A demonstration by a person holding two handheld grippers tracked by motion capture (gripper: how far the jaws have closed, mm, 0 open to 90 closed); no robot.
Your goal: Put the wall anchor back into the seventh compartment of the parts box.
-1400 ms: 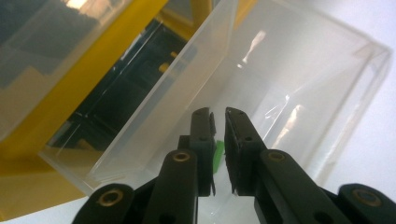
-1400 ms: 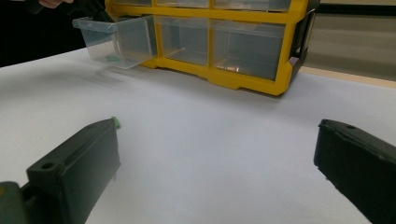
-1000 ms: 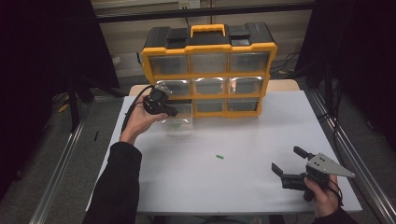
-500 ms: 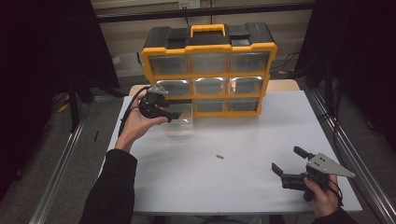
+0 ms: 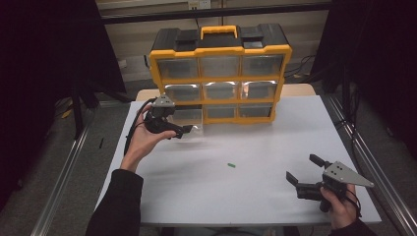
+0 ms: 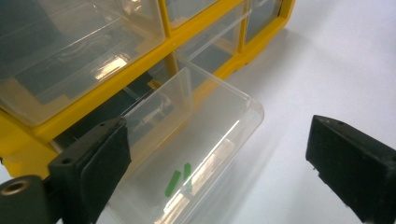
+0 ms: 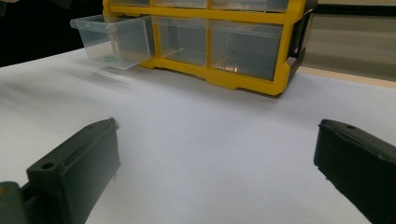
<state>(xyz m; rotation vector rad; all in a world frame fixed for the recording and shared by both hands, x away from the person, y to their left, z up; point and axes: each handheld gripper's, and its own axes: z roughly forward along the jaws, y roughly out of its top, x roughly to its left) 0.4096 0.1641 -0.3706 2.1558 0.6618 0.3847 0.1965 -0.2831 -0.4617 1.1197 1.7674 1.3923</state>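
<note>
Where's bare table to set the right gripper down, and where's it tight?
Free: the white table between the organizer and the right gripper, right of the green piece; also the front strip between the two forearms. Crowded: the back-left corner, where the left gripper hovers at the pulled-out drawer.

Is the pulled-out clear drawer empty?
No, the drawer has small green pieces lying on its bottom.

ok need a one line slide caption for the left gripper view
Open left gripper hovering over the pulled-out clear drawer of the yellow organizer, small green pieces inside.
</note>
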